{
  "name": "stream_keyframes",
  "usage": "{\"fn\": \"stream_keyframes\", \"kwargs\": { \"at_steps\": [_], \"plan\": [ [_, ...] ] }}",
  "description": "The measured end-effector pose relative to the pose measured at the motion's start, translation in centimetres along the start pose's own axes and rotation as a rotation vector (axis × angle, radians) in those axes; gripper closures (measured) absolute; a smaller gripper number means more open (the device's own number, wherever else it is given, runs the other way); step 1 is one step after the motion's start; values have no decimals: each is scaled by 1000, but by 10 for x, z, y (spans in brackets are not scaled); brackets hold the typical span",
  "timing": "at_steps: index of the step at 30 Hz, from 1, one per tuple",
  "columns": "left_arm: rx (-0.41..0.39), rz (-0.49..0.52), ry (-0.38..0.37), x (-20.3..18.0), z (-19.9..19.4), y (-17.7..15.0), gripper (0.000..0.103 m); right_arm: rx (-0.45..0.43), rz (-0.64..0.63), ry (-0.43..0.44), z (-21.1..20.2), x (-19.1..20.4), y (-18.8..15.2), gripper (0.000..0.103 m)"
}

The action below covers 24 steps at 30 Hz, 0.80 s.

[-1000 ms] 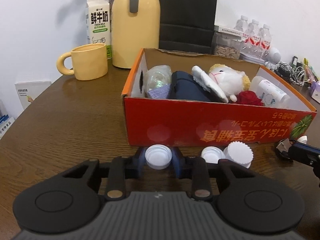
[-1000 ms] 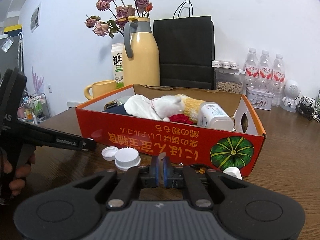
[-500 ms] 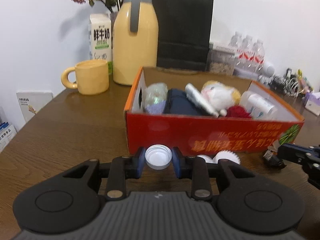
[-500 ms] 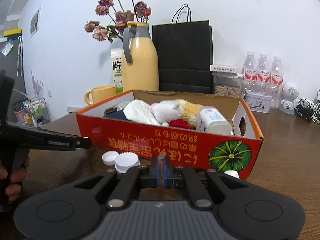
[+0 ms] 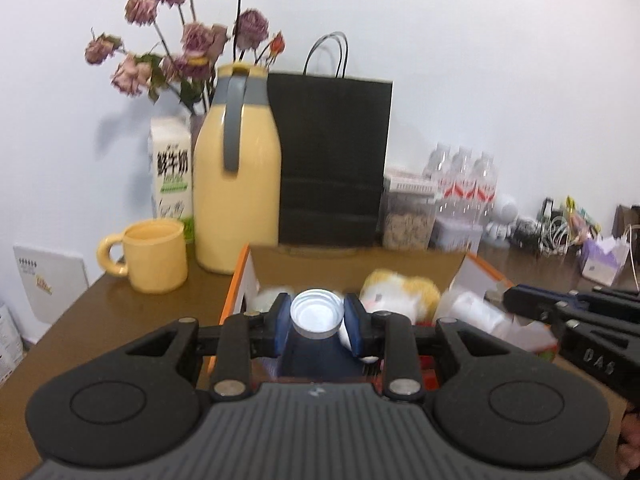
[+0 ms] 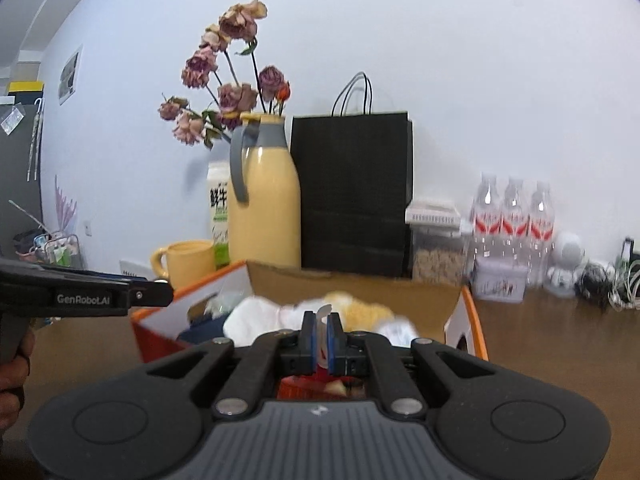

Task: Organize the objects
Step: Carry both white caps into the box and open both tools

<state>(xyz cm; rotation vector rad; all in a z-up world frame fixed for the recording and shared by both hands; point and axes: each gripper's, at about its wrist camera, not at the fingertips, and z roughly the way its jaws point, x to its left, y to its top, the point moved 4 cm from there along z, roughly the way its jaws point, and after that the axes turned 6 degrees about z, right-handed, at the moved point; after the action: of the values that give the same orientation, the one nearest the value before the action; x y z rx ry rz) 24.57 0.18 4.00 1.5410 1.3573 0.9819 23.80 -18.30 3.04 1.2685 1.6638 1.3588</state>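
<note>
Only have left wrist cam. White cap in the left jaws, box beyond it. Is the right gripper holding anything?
Observer: Yes. The right gripper is shut on a thin white piece; I can't tell what it is.
Operator: Where is it relative to the box?
Observer: It is raised at the box; the red front wall shows just under its fingers.
Operator: Can you see the left gripper from there?
Observer: Yes, the left gripper is side-on at the left edge, with a hand on its handle. The cap is hidden from that side.
</note>
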Motion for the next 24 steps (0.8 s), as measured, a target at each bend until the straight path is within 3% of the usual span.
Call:
{"fn": "stream_keyframes", "kwargs": {
  "at_steps": [8, 15, 24],
  "plan": [
    [-44, -39, -6, -7, 31, 24, 74, -31, 25, -25, 33, -3, 20, 99],
    [19, -47, 26, -9, 67, 6, 74, 4, 80, -29, 65, -14, 10, 99],
    [50, -34, 27, -6, 77, -5, 74, 65, 97, -38, 79, -24, -6, 99]
  ]
}}
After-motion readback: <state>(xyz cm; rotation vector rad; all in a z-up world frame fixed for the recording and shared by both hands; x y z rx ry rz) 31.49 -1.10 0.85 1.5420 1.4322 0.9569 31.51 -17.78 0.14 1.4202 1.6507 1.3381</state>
